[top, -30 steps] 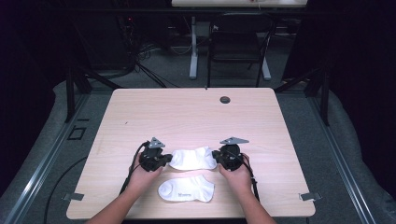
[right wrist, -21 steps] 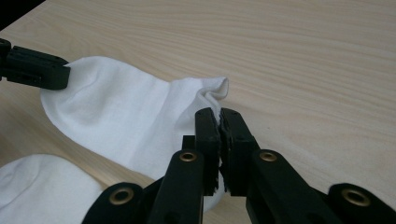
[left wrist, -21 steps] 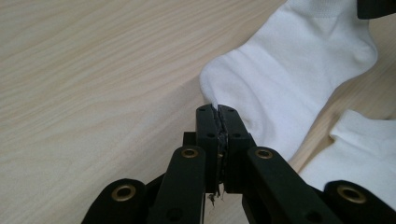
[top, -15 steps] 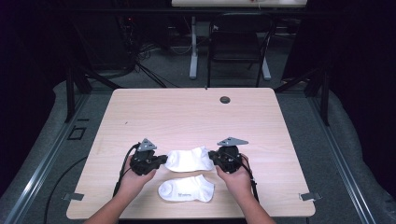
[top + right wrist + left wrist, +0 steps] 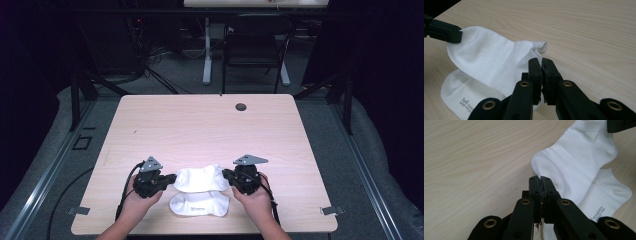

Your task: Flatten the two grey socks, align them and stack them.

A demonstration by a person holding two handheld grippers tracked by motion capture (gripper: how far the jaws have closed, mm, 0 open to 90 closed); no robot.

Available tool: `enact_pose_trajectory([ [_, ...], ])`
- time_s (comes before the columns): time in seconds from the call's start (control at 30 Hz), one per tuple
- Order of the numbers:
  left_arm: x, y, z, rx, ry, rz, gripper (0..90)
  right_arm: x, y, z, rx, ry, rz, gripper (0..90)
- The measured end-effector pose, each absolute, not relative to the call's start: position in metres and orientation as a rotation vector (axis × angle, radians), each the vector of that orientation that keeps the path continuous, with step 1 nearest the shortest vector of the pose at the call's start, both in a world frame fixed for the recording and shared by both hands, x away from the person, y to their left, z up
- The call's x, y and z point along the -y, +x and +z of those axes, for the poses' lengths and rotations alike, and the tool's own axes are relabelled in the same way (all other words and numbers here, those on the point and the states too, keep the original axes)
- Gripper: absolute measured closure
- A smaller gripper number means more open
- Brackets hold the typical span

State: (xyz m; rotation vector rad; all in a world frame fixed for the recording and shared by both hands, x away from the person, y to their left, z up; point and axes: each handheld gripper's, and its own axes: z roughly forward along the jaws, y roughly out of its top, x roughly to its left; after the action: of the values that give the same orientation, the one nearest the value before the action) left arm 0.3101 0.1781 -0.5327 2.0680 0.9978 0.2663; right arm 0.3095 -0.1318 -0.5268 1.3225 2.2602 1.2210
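Observation:
Two white ankle socks are on the light wooden table [image 5: 200, 125]. The upper sock [image 5: 200, 178] [image 5: 579, 152] [image 5: 491, 57] hangs stretched between both grippers, a little above the tabletop. My left gripper [image 5: 172, 178] [image 5: 540, 178] is shut on its left end. My right gripper [image 5: 226, 175] [image 5: 541, 61] is shut on its right end. The second sock [image 5: 199, 204] [image 5: 606, 192] [image 5: 461, 92] lies flat near the front edge, partly under the held one, with small grey print on it. In each gripper view the other gripper's black jaw shows at the sock's far end.
A dark round grommet hole [image 5: 241, 106] sits near the table's far edge. Behind the table stand a black chair [image 5: 255, 45] and a desk leg with cables on the floor. Bare wood stretches across the far half of the table.
Both hands have drawn back toward the front edge and risen slightly, the left one also moving left. The held sock came with them and now overlaps the lying sock.

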Motion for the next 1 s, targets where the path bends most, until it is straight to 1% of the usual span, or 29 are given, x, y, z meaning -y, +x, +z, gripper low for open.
enact_pose_trajectory([
  [0.57, -0.179, 0.281, -0.532, -0.972, 2.086, 0.223, 88.4, 0.135, 0.283, -0.531, -2.301, 1.311, 1.234, 86.7],
  [1.0, -0.185, 0.266, -0.539, -0.974, 2.103, 0.218, 88.4, 0.133, 0.266, -0.538, -2.349, 1.289, 1.212, 86.7],
])
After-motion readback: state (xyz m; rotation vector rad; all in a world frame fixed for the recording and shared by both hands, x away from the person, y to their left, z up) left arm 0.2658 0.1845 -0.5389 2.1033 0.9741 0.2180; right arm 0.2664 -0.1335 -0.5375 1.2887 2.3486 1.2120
